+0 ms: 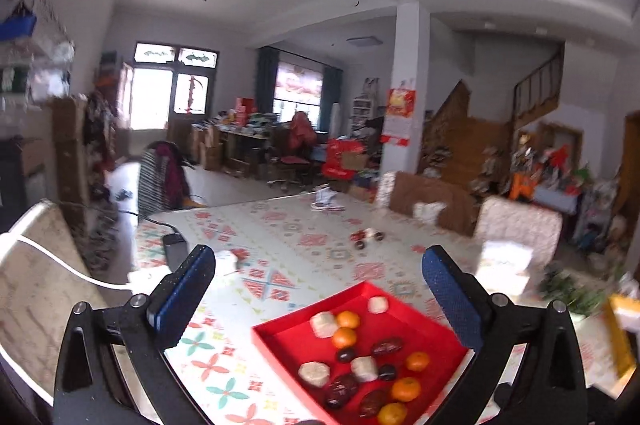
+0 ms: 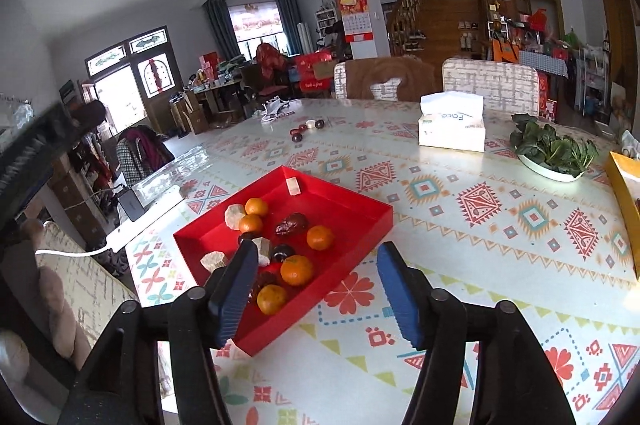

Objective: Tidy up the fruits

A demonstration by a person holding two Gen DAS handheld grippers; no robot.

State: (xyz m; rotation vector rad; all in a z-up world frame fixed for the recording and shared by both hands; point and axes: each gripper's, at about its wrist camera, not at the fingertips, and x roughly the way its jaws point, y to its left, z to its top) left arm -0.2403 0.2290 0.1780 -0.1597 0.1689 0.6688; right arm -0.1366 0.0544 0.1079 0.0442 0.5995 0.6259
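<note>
A red tray (image 2: 360, 221) (image 1: 288, 329) lies on the patterned table and holds several tangerines (image 2: 296, 269) (image 1: 405, 388), dark red dates (image 2: 291, 224) (image 1: 386, 346) and pale cut chunks (image 2: 234, 214) (image 1: 322, 323). My right gripper (image 2: 318, 259) hovers above the tray's near corner, its blue fingers apart with nothing between them. My left gripper (image 1: 320, 263) stands wide open above the tray's left side, also empty. A few loose dates and a pale piece (image 2: 307, 127) (image 1: 368, 237) lie further back on the table.
A white tissue box (image 2: 452, 124) and a plate of green leaves (image 2: 554, 149) stand at the back right, with a yellow box (image 2: 624, 193) at the right edge. A black adapter (image 2: 131, 205) and white cable lie at the left edge. Chairs line the far side.
</note>
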